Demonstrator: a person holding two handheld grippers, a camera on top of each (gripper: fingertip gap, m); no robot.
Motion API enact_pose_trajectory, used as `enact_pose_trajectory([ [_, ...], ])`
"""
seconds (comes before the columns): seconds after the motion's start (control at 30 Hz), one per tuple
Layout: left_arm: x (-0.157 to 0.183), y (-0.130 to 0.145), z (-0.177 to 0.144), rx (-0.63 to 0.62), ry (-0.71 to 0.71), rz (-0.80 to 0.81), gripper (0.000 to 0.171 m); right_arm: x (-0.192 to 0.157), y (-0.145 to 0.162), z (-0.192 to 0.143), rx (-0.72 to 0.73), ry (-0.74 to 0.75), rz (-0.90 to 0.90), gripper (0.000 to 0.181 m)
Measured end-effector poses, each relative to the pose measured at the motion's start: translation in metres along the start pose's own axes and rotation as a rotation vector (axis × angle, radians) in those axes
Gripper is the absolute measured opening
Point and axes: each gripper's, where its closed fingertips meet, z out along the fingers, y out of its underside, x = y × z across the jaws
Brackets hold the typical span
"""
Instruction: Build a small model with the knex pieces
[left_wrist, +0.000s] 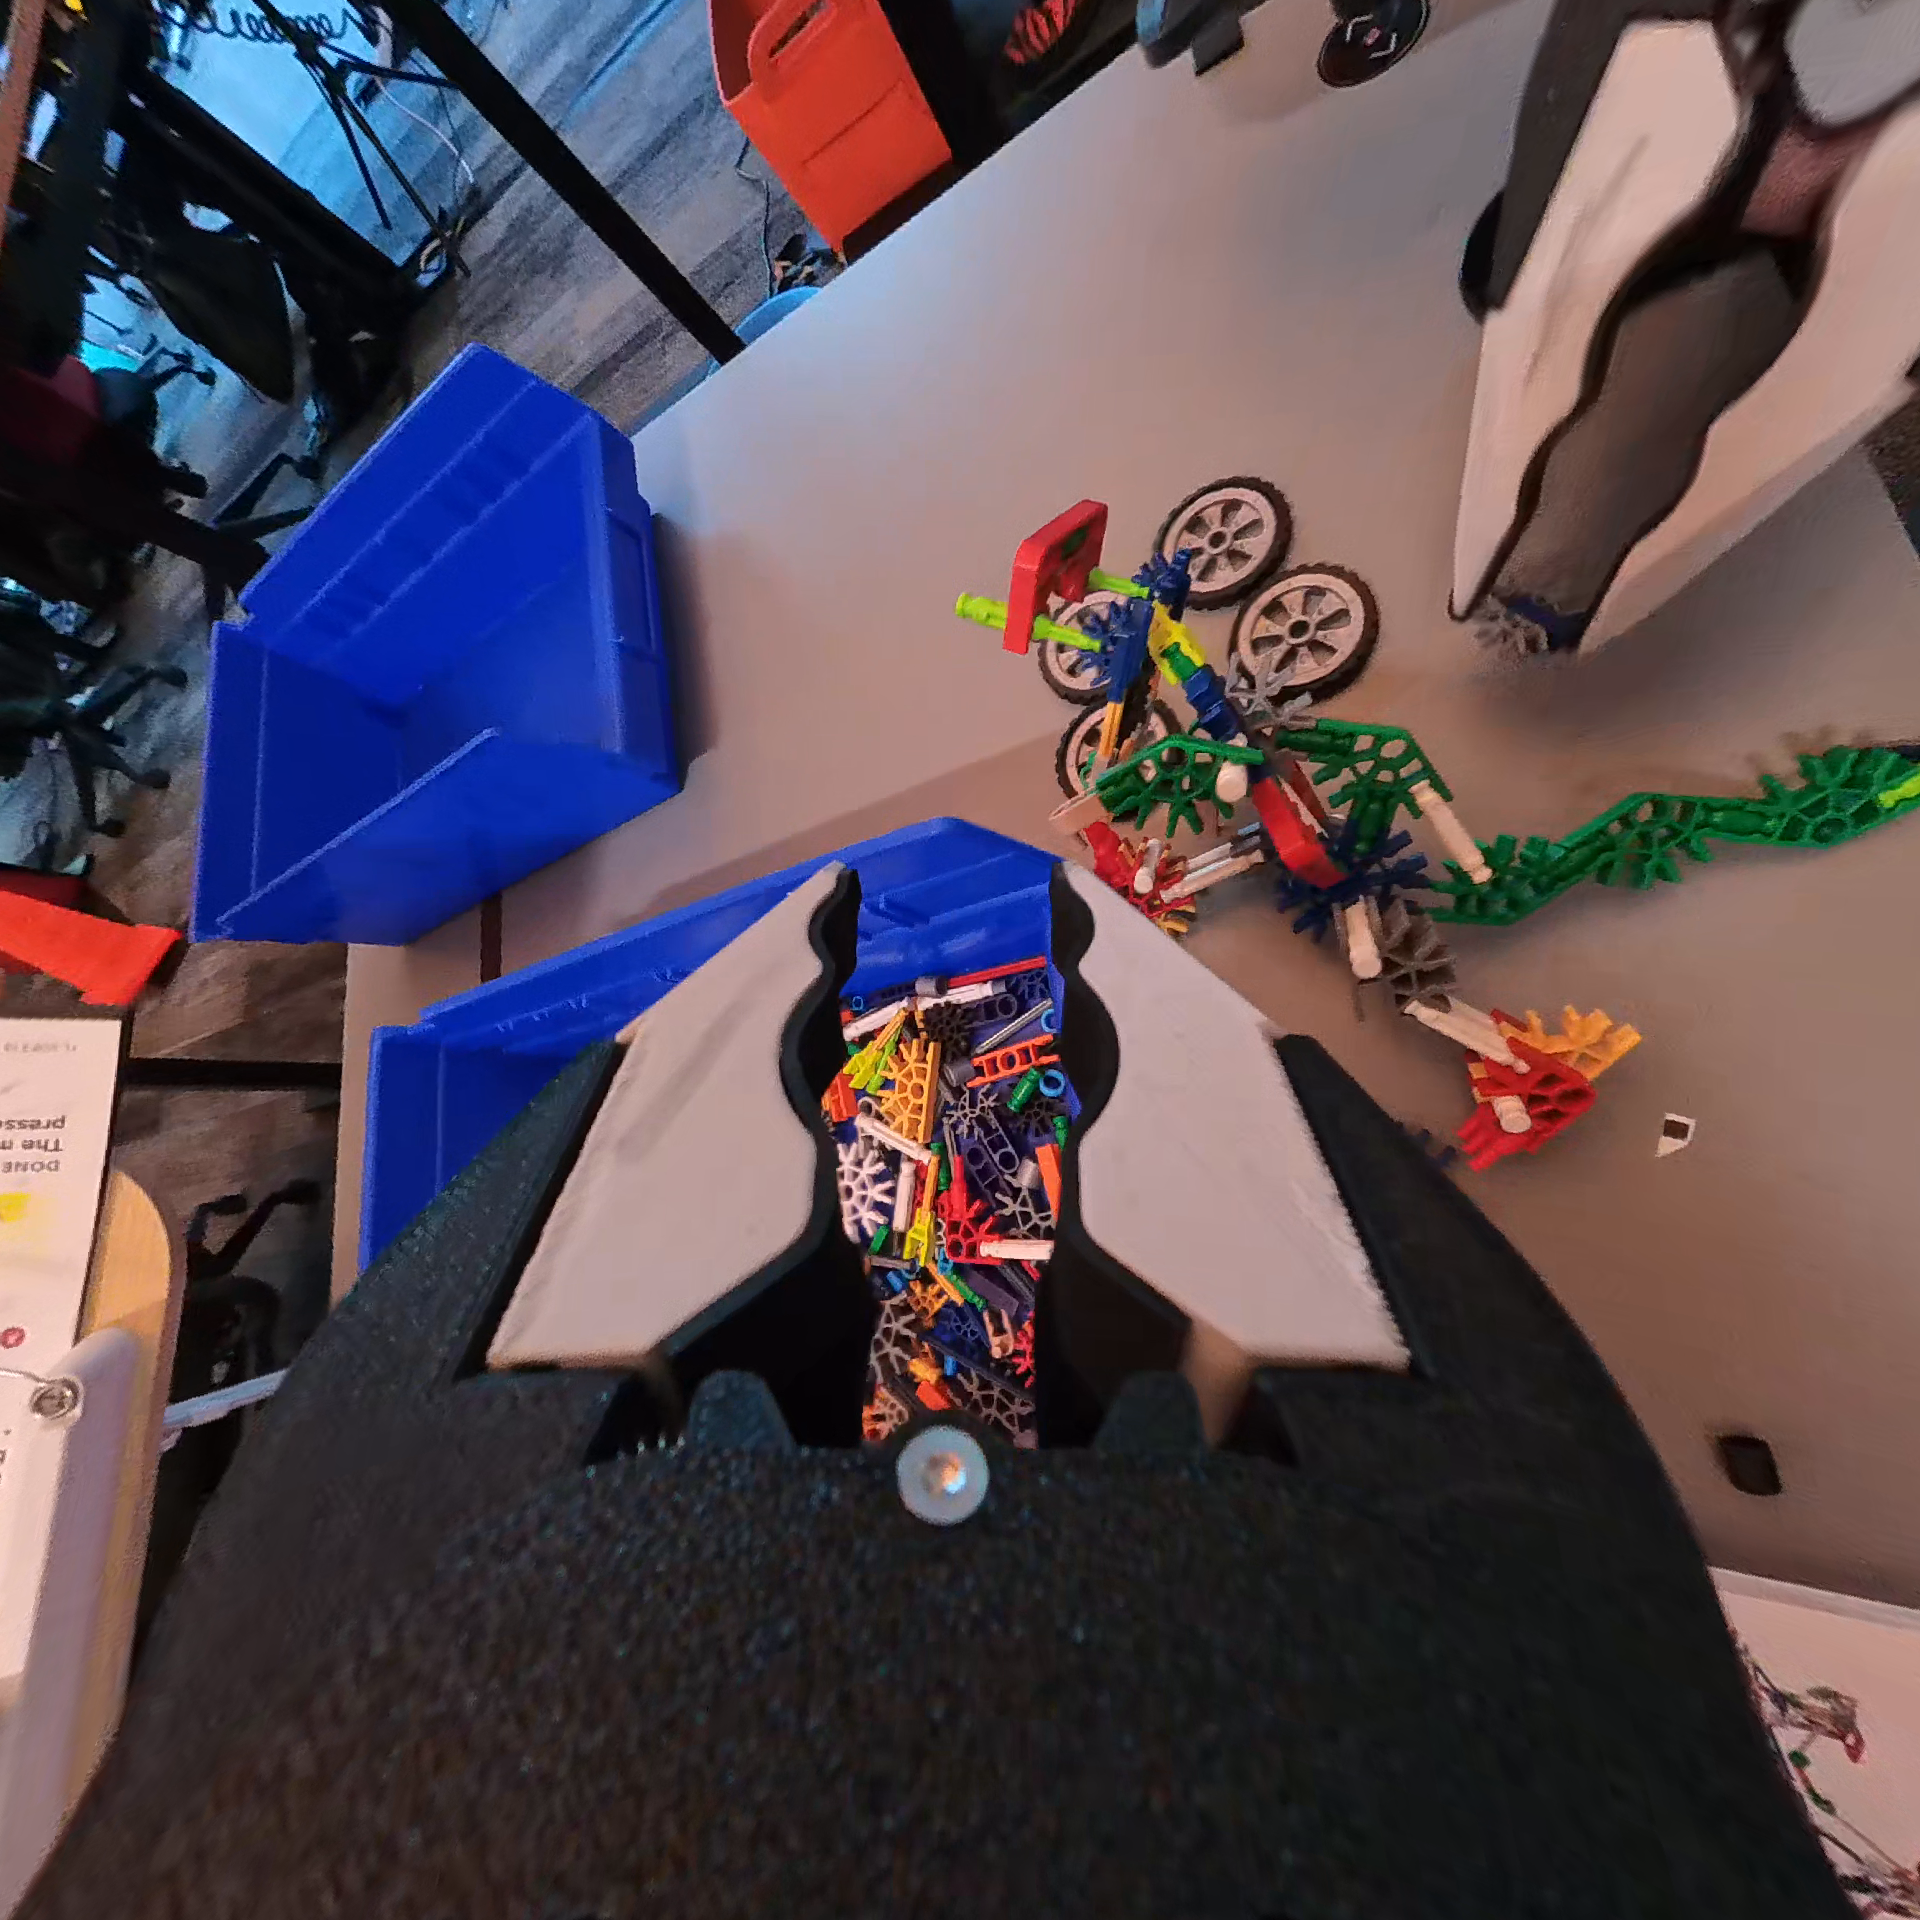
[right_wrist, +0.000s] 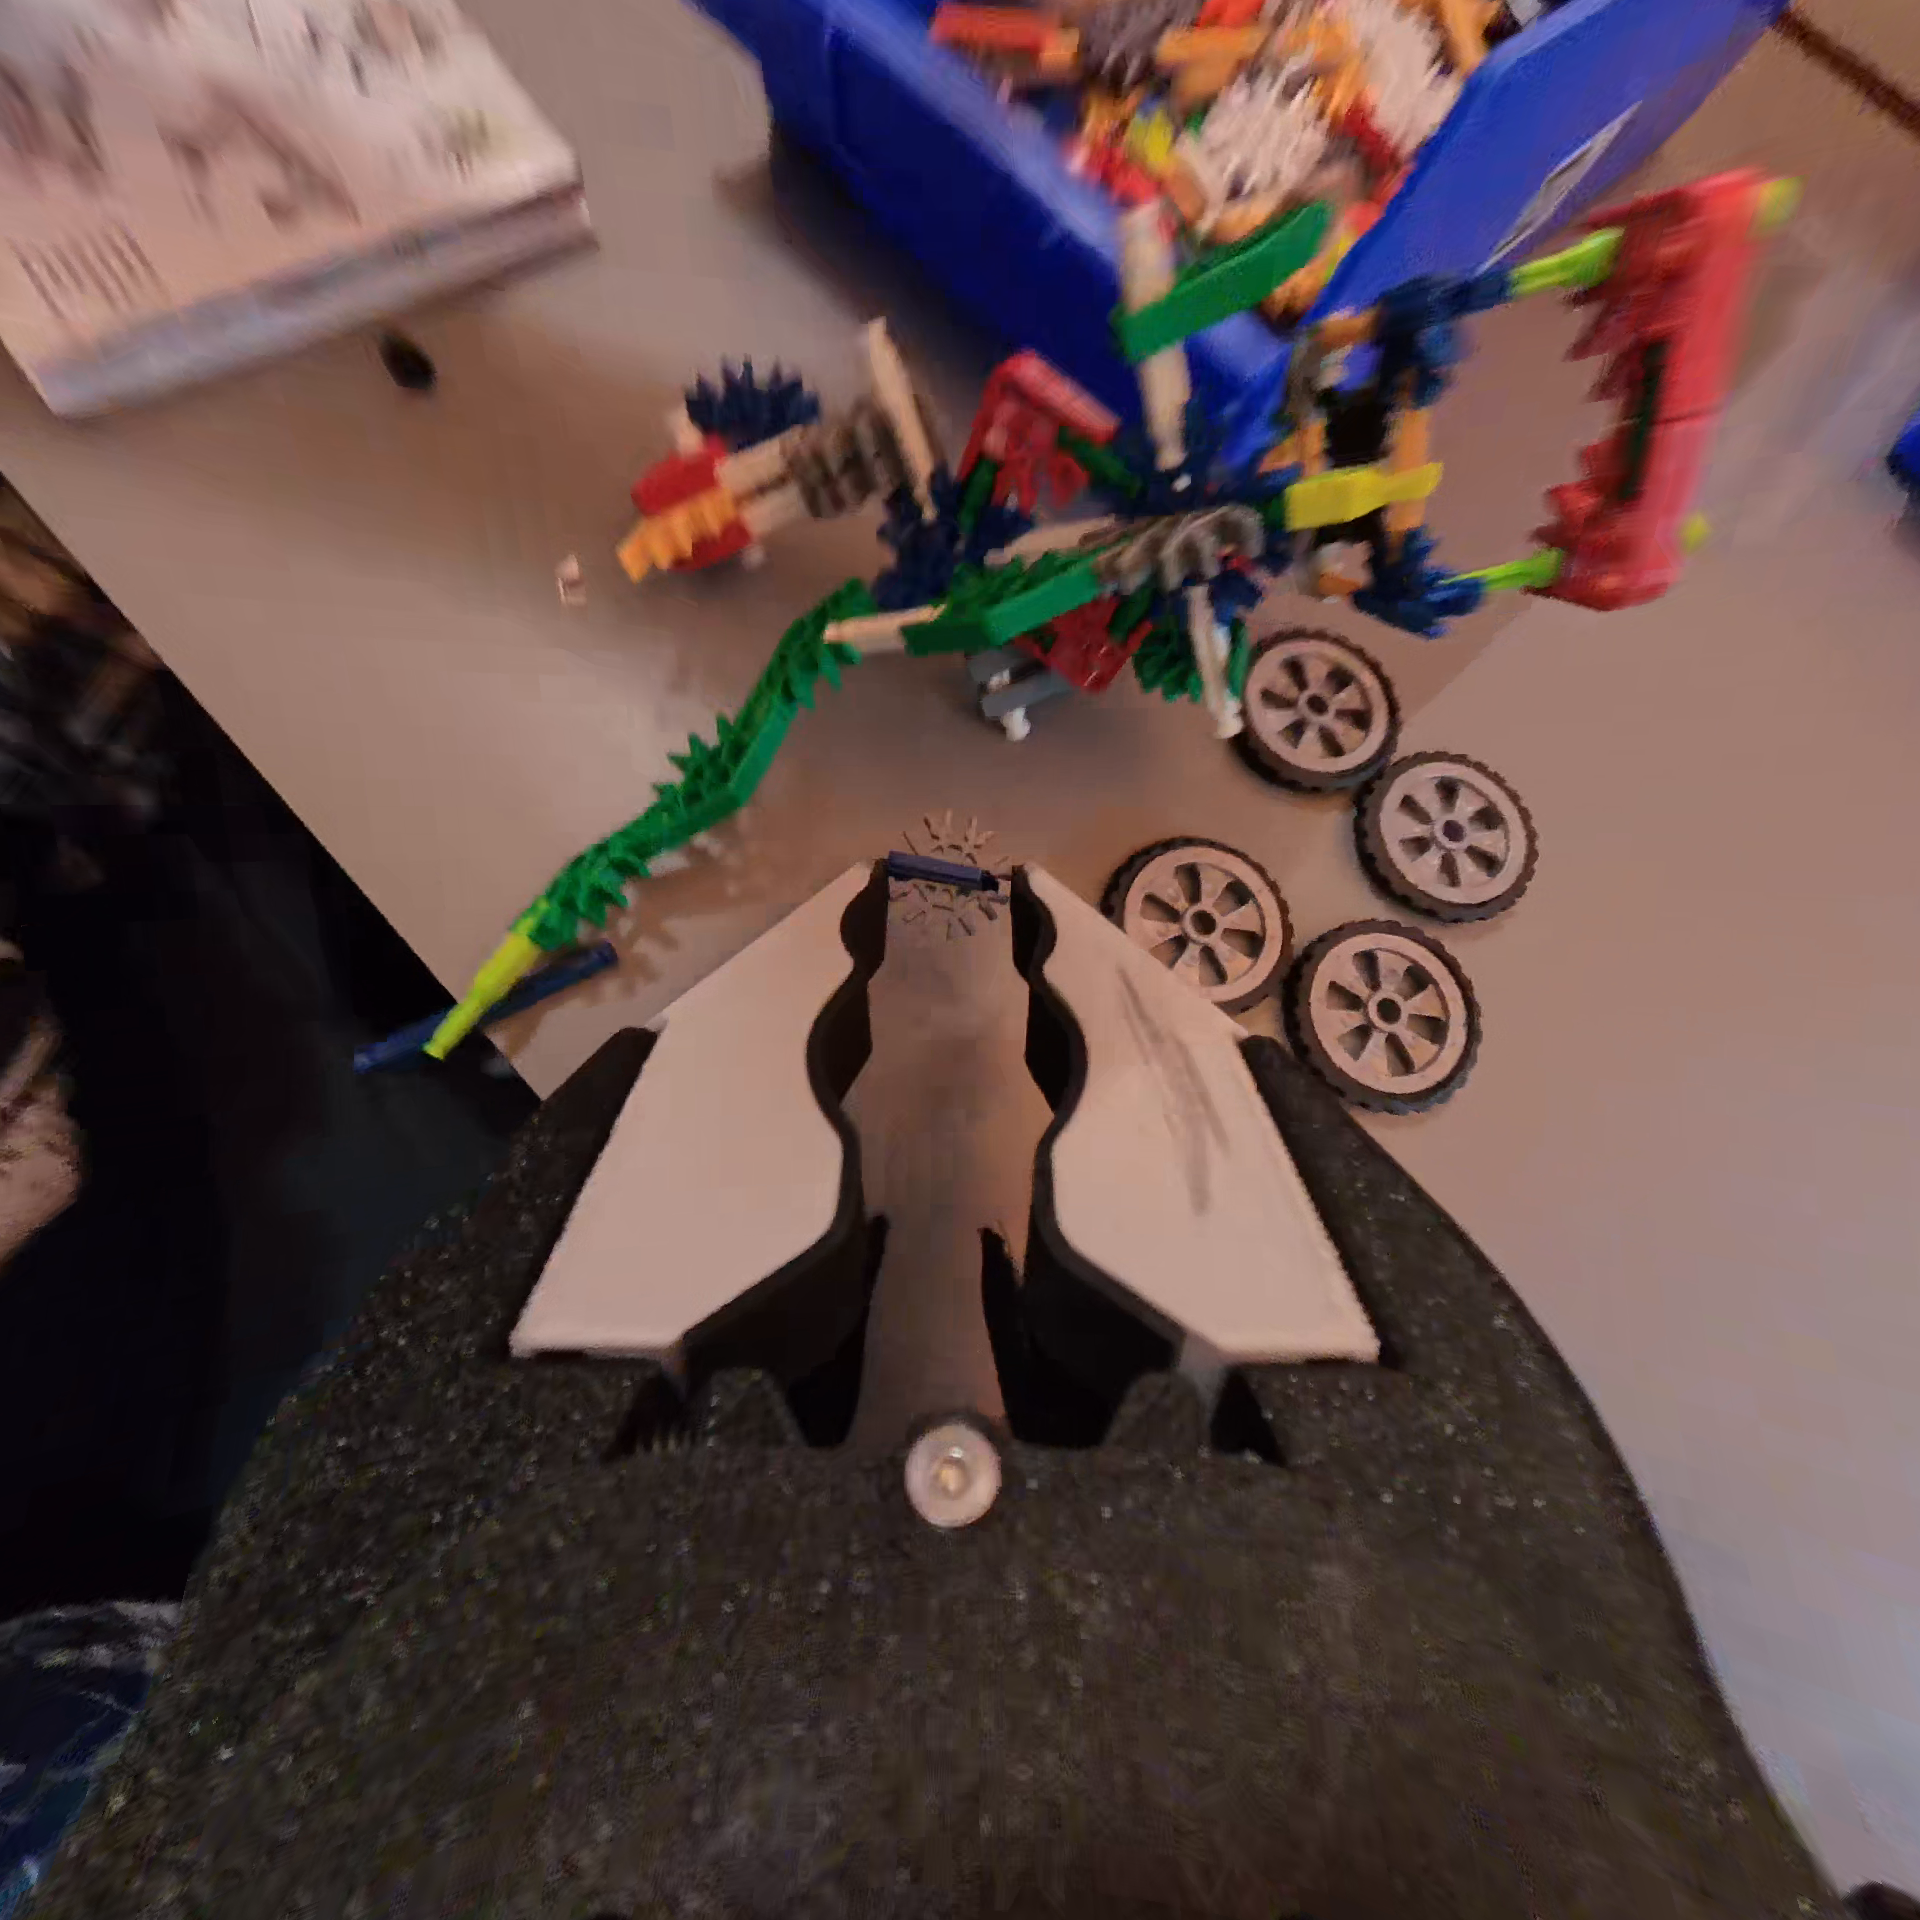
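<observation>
My left gripper (left_wrist: 956, 894) is open and empty, hovering over a blue bin (left_wrist: 623, 997) full of small colourful construction pieces (left_wrist: 956, 1122). My right gripper (right_wrist: 948, 878) is shut on a short blue rod with a grey snowflake connector (right_wrist: 951, 912), held just above the table. It also shows in the left wrist view (left_wrist: 1538, 613), blurred, at the upper right. A half-built colourful model (right_wrist: 1091, 582) with a green chain tail (right_wrist: 707, 790) lies ahead of it. The model (left_wrist: 1247, 790) sits to the right of the full bin.
Several grey wheels (right_wrist: 1382, 1013) lie right of my right gripper; two also show in the left view (left_wrist: 1304, 629). An empty blue bin (left_wrist: 436, 665) stands at the table's far left. A printed booklet (right_wrist: 260, 177) lies on the table. The table edge (right_wrist: 312, 831) runs on the left. The gap from one gripper's tips to the other's is roughly 15 cm.
</observation>
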Motion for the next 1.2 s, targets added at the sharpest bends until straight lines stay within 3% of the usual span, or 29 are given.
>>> enact_pose_trajectory([
  [0.13,0.000,0.002,0.000,-0.009,-0.005,0.008,0.035,0.019,-0.003,-0.015,0.089,0.048,0.108,0.023],
  [0.4,0.004,0.001,0.005,-0.015,0.007,0.018,0.035,0.049,0.038,-0.018,-0.062,0.245,0.090,0.023],
  [0.7,0.010,0.000,0.008,-0.019,0.028,0.023,0.035,0.049,0.051,-0.008,-0.126,0.239,0.096,0.026],
  [0.83,0.011,-0.002,0.007,-0.013,0.033,0.021,0.035,0.050,0.041,-0.017,-0.100,0.257,0.089,0.028],
  [1.0,0.026,0.001,0.013,-0.039,0.111,0.002,0.033,0.034,0.005,-0.024,0.022,0.200,0.091,0.028],
  [1.2,0.043,0.008,0.027,-0.088,0.173,0.018,0.035,0.016,-0.031,-0.007,0.143,0.104,0.177,0.033],
])
